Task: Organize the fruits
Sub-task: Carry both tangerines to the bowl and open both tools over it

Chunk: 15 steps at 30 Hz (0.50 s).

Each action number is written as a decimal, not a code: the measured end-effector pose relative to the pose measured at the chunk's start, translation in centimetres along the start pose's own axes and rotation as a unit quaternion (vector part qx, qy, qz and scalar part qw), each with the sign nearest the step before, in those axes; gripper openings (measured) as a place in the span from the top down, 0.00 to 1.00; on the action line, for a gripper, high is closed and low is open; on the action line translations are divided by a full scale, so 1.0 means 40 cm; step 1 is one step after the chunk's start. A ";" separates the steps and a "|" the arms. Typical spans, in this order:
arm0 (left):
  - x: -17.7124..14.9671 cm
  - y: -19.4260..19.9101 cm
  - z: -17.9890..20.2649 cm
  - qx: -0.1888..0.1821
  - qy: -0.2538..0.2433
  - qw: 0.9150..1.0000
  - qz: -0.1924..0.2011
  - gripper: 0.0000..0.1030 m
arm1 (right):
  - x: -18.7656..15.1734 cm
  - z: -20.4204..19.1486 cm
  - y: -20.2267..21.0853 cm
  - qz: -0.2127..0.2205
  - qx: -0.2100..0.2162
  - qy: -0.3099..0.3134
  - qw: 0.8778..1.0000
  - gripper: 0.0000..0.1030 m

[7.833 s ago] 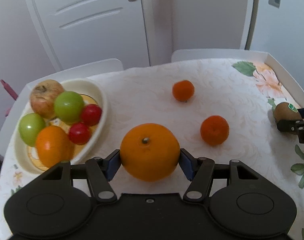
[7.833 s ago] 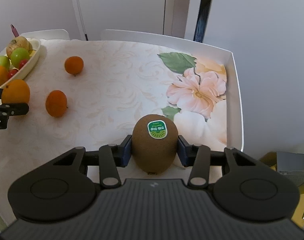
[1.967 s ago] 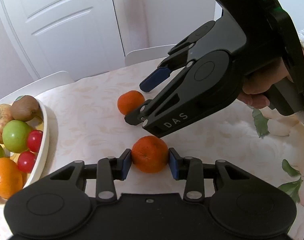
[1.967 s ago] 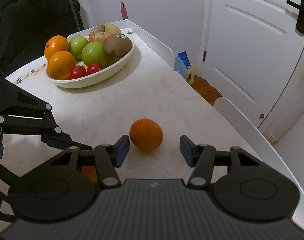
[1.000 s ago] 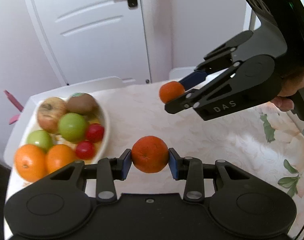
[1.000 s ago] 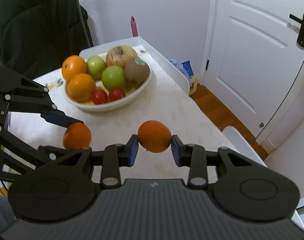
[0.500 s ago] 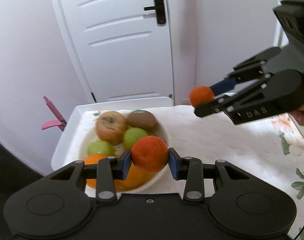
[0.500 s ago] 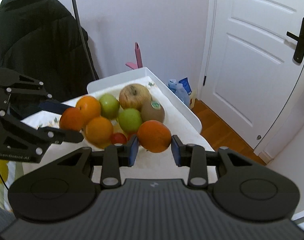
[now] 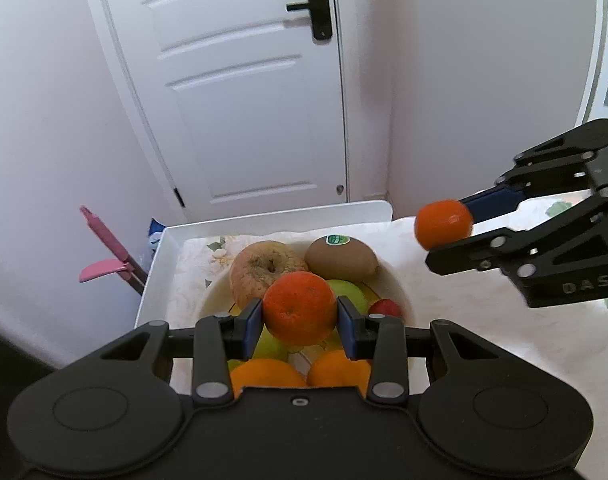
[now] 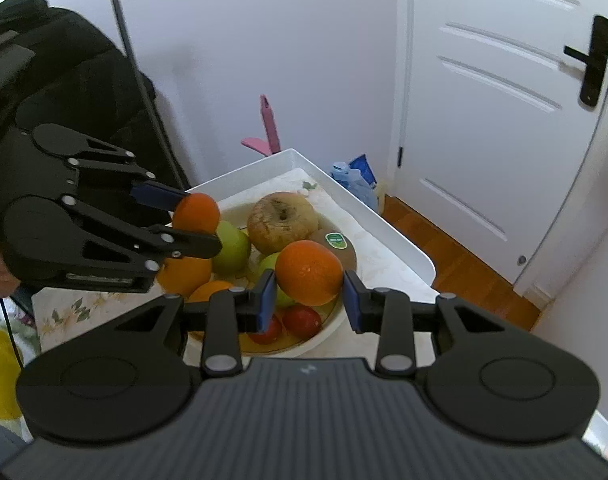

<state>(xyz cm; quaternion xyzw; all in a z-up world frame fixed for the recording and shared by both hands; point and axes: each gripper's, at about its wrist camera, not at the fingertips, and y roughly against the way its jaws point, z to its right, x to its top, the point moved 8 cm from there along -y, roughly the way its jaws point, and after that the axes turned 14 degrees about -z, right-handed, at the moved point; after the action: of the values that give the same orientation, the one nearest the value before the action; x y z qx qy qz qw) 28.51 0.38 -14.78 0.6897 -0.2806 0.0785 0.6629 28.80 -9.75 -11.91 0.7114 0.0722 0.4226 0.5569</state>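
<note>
My left gripper (image 9: 299, 322) is shut on a small orange tangerine (image 9: 299, 307) and hangs over the white fruit bowl (image 9: 400, 286). The bowl holds a brownish apple (image 9: 259, 266), a kiwi with a green sticker (image 9: 341, 257), green apples, red tomatoes and oranges. My right gripper (image 10: 308, 294) is shut on a second tangerine (image 10: 308, 272) above the near rim of the same bowl (image 10: 332, 326). In the left wrist view that right gripper (image 9: 456, 226) comes in from the right with its tangerine (image 9: 443, 224). The right wrist view shows the left gripper (image 10: 191, 216) at left over the bowl.
The bowl stands at the end of a table with a white raised rim (image 9: 271, 216) and a floral cloth. A white door (image 9: 239, 80) and a pink object (image 9: 103, 248) lie beyond the table. A black coat (image 10: 43, 64) hangs at left.
Both grippers have carried their tangerines toward the bowl and now hang over it. The bowl has come closer and lower in both views. Both grips are unchanged.
</note>
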 end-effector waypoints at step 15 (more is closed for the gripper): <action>-0.011 -0.054 -0.003 0.005 -0.057 0.998 0.011 0.03 | -0.025 0.030 -0.038 -0.015 -0.022 -0.063 0.998 0.51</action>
<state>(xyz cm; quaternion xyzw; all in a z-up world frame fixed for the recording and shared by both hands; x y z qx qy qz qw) 29.22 0.54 -16.86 0.6934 -0.3250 0.0479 0.6413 29.54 -10.67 -13.75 0.7232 0.0386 0.3698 0.5820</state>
